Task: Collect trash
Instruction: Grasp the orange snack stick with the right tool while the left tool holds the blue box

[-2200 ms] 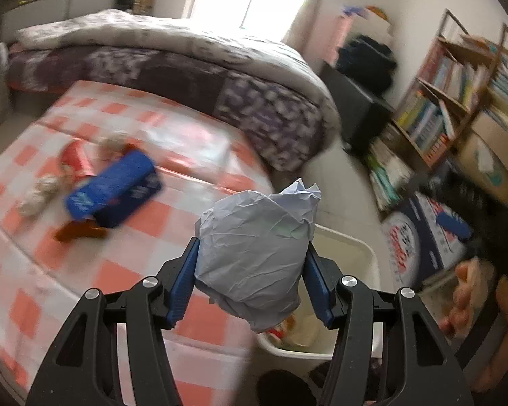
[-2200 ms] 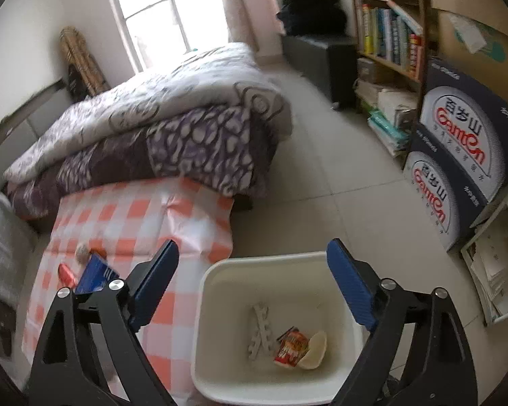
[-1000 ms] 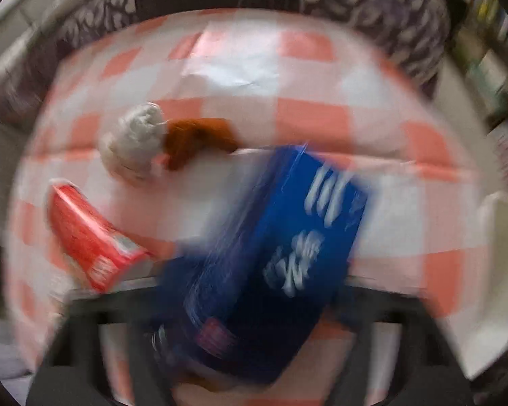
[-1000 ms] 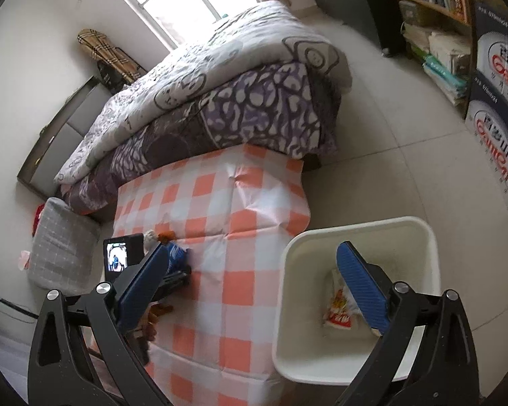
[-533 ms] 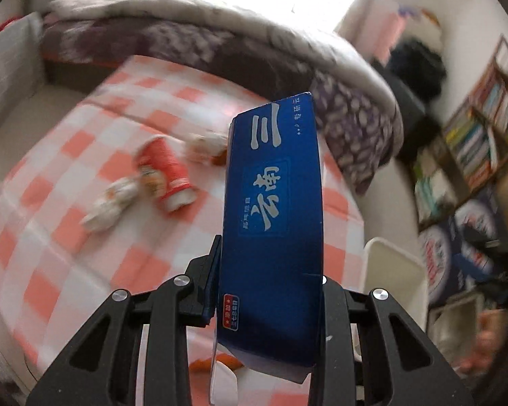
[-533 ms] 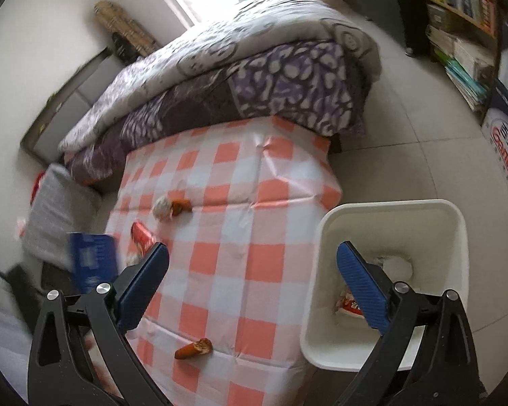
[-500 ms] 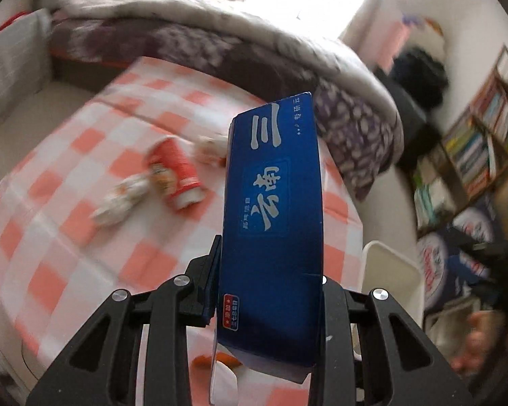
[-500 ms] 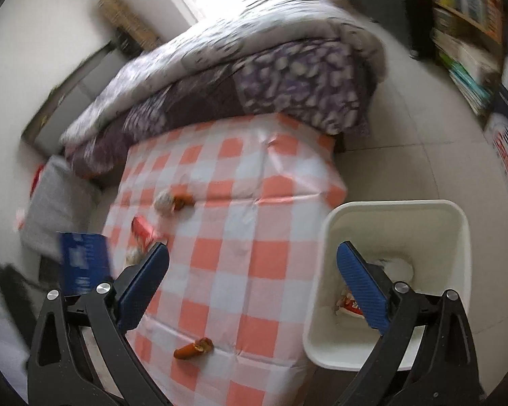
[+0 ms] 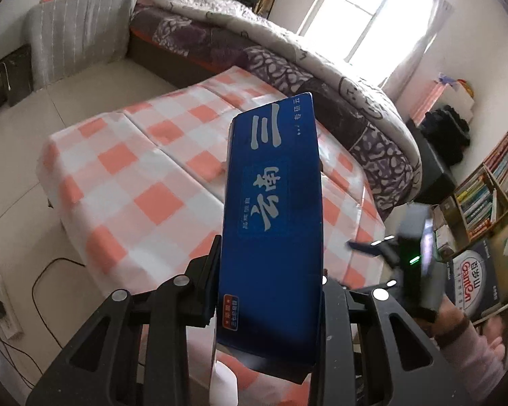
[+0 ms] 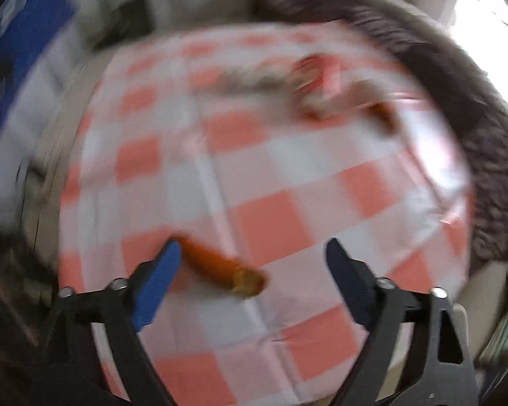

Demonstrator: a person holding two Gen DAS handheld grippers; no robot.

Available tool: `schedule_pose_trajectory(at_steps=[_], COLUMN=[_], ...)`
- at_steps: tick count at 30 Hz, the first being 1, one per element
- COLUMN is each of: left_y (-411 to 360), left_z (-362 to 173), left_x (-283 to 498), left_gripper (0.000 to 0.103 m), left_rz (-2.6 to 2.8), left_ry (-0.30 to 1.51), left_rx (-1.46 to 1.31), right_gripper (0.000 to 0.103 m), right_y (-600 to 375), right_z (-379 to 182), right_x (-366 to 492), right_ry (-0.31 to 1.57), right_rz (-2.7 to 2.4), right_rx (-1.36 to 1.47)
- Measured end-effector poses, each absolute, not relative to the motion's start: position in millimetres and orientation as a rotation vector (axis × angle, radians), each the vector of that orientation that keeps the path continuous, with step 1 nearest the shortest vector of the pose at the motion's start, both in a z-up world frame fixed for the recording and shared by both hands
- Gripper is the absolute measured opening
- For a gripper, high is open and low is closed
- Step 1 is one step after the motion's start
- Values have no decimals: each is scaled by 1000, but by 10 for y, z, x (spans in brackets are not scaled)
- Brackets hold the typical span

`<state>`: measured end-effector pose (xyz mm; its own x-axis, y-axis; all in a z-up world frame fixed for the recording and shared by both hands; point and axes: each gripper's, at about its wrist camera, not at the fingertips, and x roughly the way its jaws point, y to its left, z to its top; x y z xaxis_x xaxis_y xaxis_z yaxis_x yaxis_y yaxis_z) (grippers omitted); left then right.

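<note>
A: Since half a second ago, right gripper (image 10: 250, 260) dropped from over the bin to the table (image 10: 288, 176); view blurred.

B: Fingers?

A: Spread but closing. Sausage (image 10: 220, 267) lies on the cloth between them, by the left pad, not pinched.

B: Left gripper (image 9: 267, 291)?

A: Pinching the blue box (image 9: 271, 223), upright, above the table's near edge. More trash (image 10: 308, 81) at 1 o'clock, far side.

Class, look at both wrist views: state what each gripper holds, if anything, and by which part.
Left gripper clamps the blue box across its lower end. Right gripper holds nothing; its jaws are closing around the orange stick.
</note>
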<state>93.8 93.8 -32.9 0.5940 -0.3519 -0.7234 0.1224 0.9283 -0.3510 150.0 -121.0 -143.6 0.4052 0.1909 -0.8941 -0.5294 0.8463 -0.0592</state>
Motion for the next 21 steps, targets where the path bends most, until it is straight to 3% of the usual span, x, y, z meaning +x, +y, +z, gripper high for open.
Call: schedule_pose_trajectory(at_steps=[2, 5, 12, 21], left_y=[1048, 1203, 1291, 1312], left_z=[-324, -321, -279, -263], left_x=[918, 919, 908, 914], left_gripper=[31, 31, 31, 31], left_rz=[-275, -269, -278, -243], left_ry=[890, 879, 858, 843], left_rx=[-296, -329, -351, -362], right_gripper=[61, 53, 21, 17], right_y=[-1089, -976, -780, -567], right_z=[-1576, -1728, -1681, -1266], right_x=[1465, 1431, 1426, 1356], right_ry=[1103, 1146, 1152, 1022], right_rz=[519, 542, 561, 516], right_rx=[-431, -478, -430, -308])
